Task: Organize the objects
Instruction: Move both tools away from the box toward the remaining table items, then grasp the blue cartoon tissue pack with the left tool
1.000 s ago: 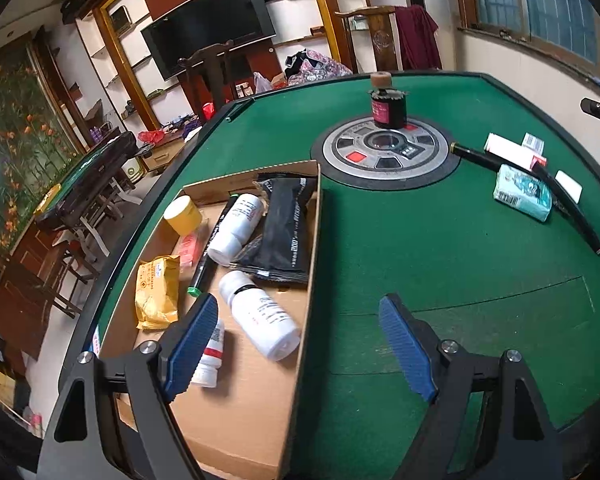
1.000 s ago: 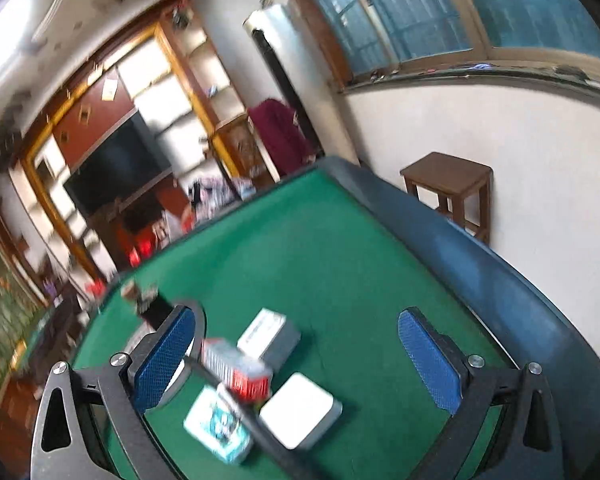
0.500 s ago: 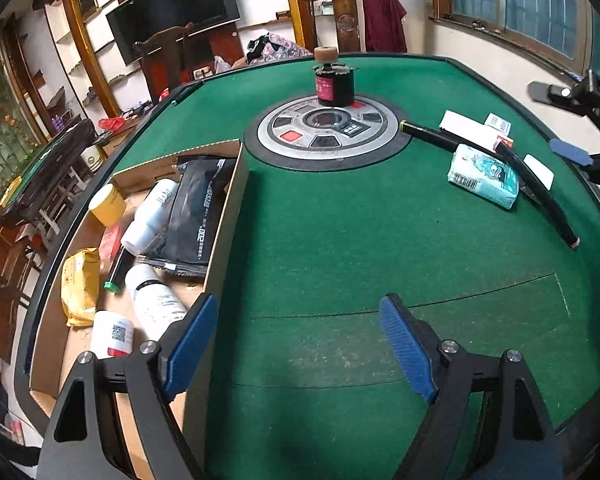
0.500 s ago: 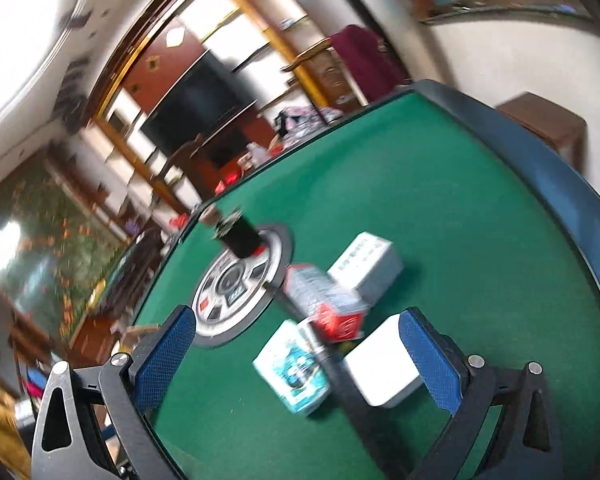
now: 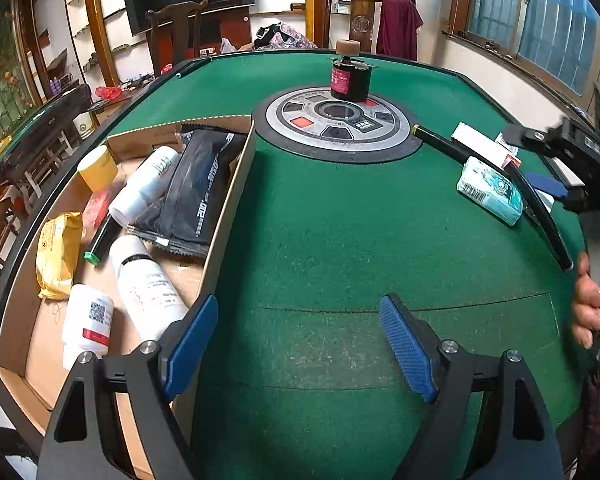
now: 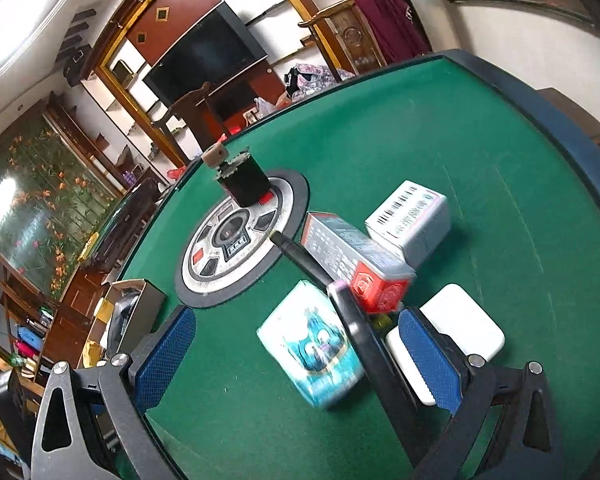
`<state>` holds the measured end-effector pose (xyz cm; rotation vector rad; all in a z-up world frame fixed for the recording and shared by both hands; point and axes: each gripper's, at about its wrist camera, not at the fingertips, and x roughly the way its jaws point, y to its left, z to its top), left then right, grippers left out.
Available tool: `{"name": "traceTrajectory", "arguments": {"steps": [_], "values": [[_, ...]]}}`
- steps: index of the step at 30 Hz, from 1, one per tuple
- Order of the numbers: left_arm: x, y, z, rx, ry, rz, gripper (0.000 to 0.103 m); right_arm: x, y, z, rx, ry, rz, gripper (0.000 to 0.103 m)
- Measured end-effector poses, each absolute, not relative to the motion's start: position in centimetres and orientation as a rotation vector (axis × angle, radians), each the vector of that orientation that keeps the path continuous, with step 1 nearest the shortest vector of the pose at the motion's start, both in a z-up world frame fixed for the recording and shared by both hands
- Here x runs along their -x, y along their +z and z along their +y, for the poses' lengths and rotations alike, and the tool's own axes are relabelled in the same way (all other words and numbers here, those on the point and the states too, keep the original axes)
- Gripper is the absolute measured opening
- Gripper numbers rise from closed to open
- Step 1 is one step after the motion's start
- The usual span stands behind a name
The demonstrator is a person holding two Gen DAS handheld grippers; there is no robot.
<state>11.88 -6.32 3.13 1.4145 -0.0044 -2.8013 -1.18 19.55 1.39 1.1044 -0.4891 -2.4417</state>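
- Cardboard box (image 5: 228, 184) at left of the green table (image 5: 340, 240) holds white bottles (image 5: 148, 280) and a black pouch (image 5: 192, 196).
- Left tongs (image 5: 300, 344) spread, empty, over felt.
- Right tongs (image 6: 296, 356) spread around the tissue pack (image 6: 312, 352) and black rod (image 6: 364, 340), gripping neither.

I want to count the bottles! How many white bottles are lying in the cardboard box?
3. One white bottle lies beside the black pouch, one lies in the middle of the box, and a small one lies nearest the camera. More may be hidden underneath.
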Motion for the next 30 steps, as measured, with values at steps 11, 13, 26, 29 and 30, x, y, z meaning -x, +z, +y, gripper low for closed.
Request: {"name": "traceTrajectory", "arguments": {"steps": [11,13,26,29,30], "values": [[-11.9,4.1,-6.3,-1.384,-2.827,0.043,0.082,0.4,1.2,14.3,-1.139,-1.932,-0.490,0.103],[-11.5,4.1,-6.2,-1.403,-2.837,0.056,0.082,0.2,1.7,15.2,-1.109,-1.965,-0.504,0.103],[-9.2,4.6,4.1,-1.408,-3.223,-0.754,0.082,1.0,2.1,22.0,-1.057,-2.055,-0.813,0.103],[-7.8,2.7,6.6,-1.511,-3.182,-1.022,0.082,1.0,2.2,22.6,-1.054,-2.064,-0.833,0.103],[-7.3,1.9,7.2,-1.560,-3.158,-1.091,0.082,1.0,2.2,22.8,-1.053,-2.070,-0.839,0.103]]}}
